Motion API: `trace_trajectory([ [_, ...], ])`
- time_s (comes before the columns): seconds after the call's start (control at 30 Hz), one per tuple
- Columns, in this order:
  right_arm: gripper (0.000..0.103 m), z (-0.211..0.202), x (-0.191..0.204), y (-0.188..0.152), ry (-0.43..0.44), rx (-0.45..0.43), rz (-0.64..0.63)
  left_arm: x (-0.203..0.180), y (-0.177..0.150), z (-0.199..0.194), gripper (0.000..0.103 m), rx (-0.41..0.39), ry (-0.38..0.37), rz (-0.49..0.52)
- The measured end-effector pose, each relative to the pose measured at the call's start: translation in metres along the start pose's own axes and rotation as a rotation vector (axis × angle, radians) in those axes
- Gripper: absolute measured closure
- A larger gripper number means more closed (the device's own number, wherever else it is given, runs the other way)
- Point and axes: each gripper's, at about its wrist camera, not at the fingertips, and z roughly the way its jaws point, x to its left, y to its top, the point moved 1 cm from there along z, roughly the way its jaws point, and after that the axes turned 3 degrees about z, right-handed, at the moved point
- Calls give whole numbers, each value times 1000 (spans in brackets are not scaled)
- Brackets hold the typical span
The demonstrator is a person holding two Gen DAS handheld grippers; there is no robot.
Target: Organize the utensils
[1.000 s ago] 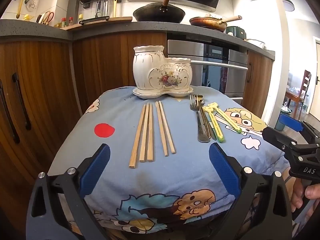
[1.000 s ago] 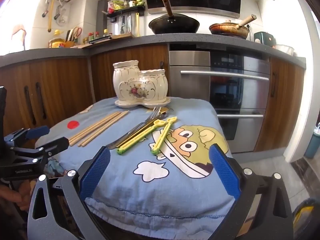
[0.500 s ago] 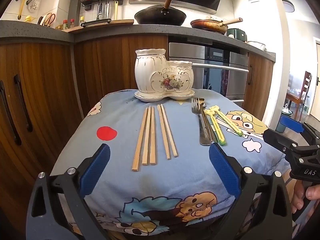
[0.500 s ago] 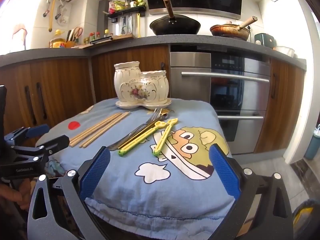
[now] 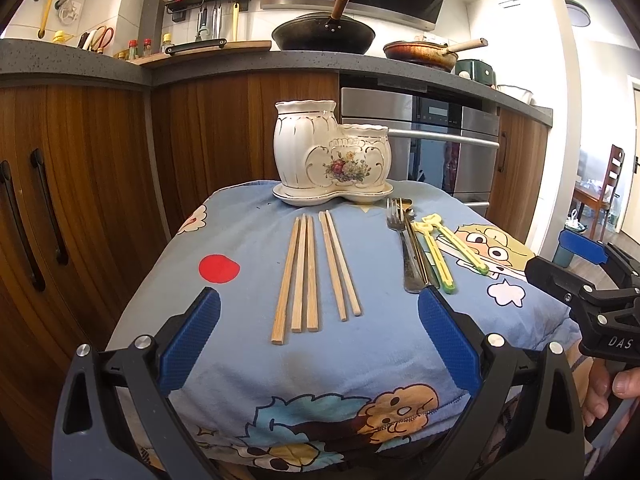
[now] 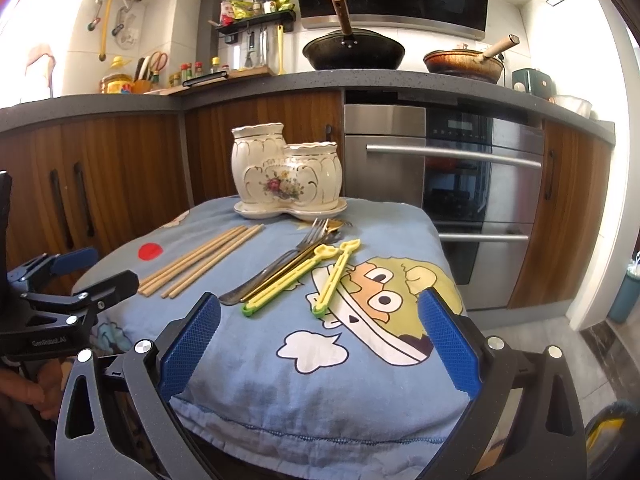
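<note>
Five chopsticks (image 5: 316,274) lie flat — both tools (image 5: 318,334) (image 6: 318,334) spread, empty.

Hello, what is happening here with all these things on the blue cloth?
A person holds a gripper in each hand, and both are open and empty. The left gripper faces five wooden chopsticks. The right gripper faces a fork and two yellow clips. All lie on the blue cloth in front of a white ceramic holder, which stands at the far edge. Nothing has been picked up yet.
</note>
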Motion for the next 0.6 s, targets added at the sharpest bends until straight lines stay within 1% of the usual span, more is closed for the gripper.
trace_trajectory([
  [0.6,5,2,5,2,2,-1,-6,0,0,0,5,5,1,5],
])
